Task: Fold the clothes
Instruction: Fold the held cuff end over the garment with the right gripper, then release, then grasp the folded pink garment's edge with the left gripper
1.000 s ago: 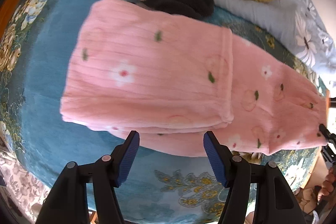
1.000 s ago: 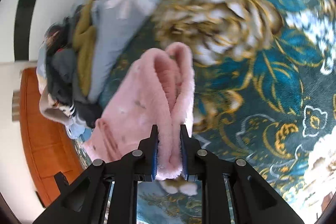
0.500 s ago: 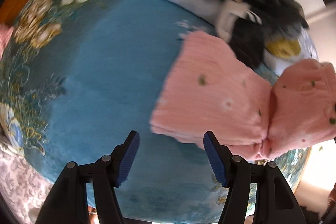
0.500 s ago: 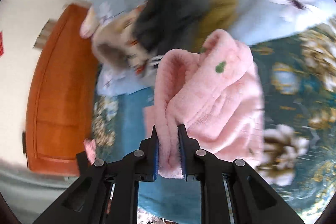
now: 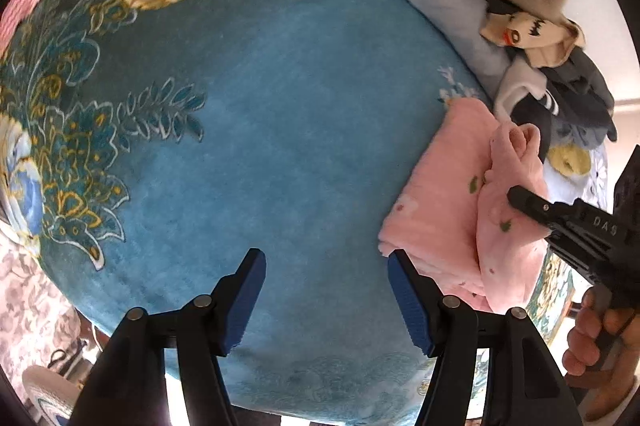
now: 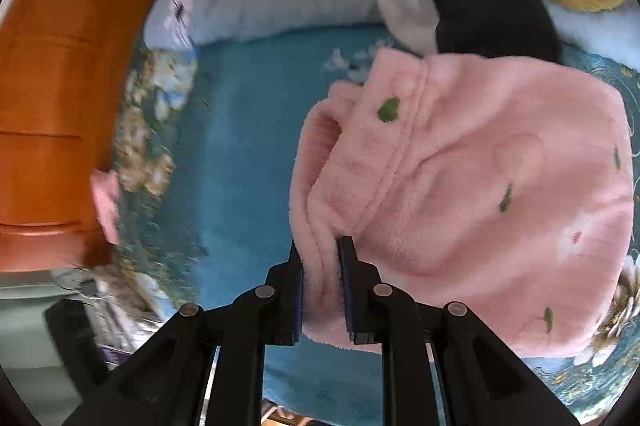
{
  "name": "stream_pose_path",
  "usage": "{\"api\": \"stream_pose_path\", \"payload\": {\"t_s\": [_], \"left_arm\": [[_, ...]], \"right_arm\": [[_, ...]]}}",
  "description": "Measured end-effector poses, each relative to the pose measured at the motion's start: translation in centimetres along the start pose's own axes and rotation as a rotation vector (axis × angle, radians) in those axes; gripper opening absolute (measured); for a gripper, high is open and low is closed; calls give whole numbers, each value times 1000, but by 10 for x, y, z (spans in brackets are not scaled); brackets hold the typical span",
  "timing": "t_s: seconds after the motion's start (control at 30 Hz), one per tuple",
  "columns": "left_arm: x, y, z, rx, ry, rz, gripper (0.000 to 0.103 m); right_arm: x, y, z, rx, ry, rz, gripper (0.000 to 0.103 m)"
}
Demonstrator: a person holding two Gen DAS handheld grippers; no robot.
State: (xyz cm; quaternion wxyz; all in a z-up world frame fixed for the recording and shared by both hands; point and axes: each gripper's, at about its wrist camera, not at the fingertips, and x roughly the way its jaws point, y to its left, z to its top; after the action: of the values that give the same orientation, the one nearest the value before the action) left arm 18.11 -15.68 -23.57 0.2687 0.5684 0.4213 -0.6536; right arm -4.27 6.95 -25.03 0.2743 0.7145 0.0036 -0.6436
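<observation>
Item: pink fleece garment [image 6: 480,194], partly folded, lay on the blue floral bedspread [image 5: 280,114] near the heap of unfolded clothes [image 5: 560,74]. Right gripper [image 6: 320,258] was clenched on a thick fold of its edge; left gripper [image 5: 324,290] hung released over bare bedspread, grasping nothing. Advice, as judgement: the carried edge should be laid square on the lower layers before letting go, left gripper pinning the stack. Containers: none seen.

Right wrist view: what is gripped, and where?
The right gripper is shut on the pink fleece garment, pinching its bunched folded-over edge. The left gripper is open, holding nothing.
</observation>
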Motion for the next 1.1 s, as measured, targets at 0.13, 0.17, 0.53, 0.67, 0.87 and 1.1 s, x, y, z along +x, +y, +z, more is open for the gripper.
{"api": "stream_pose_path", "payload": {"t_s": [0.13, 0.17, 0.53, 0.67, 0.87, 1.1], "left_arm": [[7, -3, 9, -20, 15, -56, 67], [9, -7, 13, -17, 18, -75, 67], [27, -142, 56, 402, 30, -261, 72], [57, -185, 63, 545, 89, -237, 71], [81, -192, 55, 564, 158, -157, 35], [59, -202, 32, 625, 137, -163, 28]], "right_arm": [[11, 11, -2, -40, 36, -15, 30], [9, 12, -3, -43, 42, 13, 34], [-68, -71, -47, 195, -70, 28, 35], [-86, -107, -75, 286, -66, -23, 35], [-107, -157, -109, 398, -51, -45, 35], [-115, -188, -116, 473, -48, -21, 35]]}}
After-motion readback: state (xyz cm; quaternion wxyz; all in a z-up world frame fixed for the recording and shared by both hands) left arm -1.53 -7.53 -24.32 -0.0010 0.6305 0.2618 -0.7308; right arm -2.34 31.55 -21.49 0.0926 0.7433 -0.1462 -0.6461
